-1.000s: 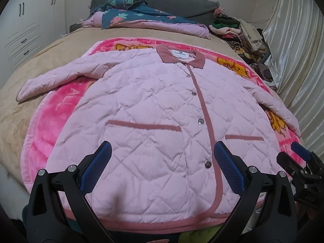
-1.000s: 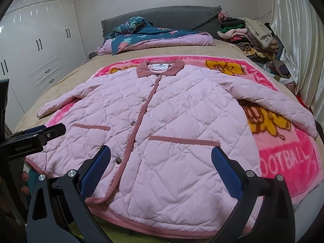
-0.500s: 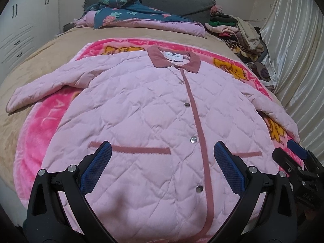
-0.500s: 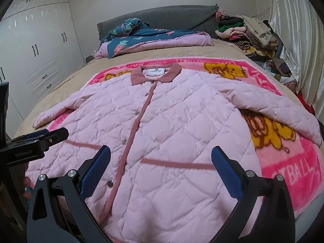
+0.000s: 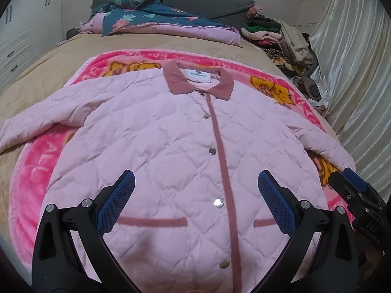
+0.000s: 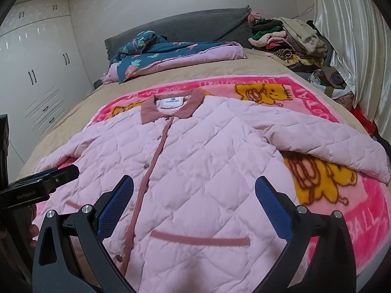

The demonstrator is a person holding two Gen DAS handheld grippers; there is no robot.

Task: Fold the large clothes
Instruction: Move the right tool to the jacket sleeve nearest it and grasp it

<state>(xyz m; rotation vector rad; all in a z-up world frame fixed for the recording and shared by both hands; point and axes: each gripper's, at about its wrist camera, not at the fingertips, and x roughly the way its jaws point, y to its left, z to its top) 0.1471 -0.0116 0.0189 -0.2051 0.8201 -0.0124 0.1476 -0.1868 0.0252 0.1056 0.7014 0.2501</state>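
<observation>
Left wrist view: the left gripper (image 5: 194,193) hovers with jaws spread wide and nothing between them, above the lower front of a pink quilted jacket (image 5: 171,146); the jacket lies face up and buttoned on a pink cartoon blanket (image 5: 31,171), collar (image 5: 198,81) toward the headboard, both sleeves spread outward; the left sleeve (image 5: 48,114) trails off the blanket onto the tan bedspread (image 5: 48,68); the right gripper (image 5: 354,193) shows at the right edge, near the other cuff. Right wrist view: the right gripper (image 6: 194,195) is likewise released and empty, poised over the jacket (image 6: 207,158) above the pocket trim (image 6: 200,240); the right sleeve (image 6: 330,144) lies across the blanket (image 6: 366,207), apart from the body; the left gripper (image 6: 48,178) enters at the left edge, fingertips of a hand (image 6: 33,232) below it; a folded floral quilt (image 6: 171,53) and a pile of clothes (image 6: 288,39) sit well beyond the collar (image 6: 171,109). Judgement: folding has not begun; the padded fabric is thick and springy, so a shallow pinch may catch only the top layer and split the front from the back; a pinch that also takes the plush blanket would drag it into the fold; uneven pulls by the two grippers would skew the placket (image 5: 220,146) and leave a crooked crease.
</observation>
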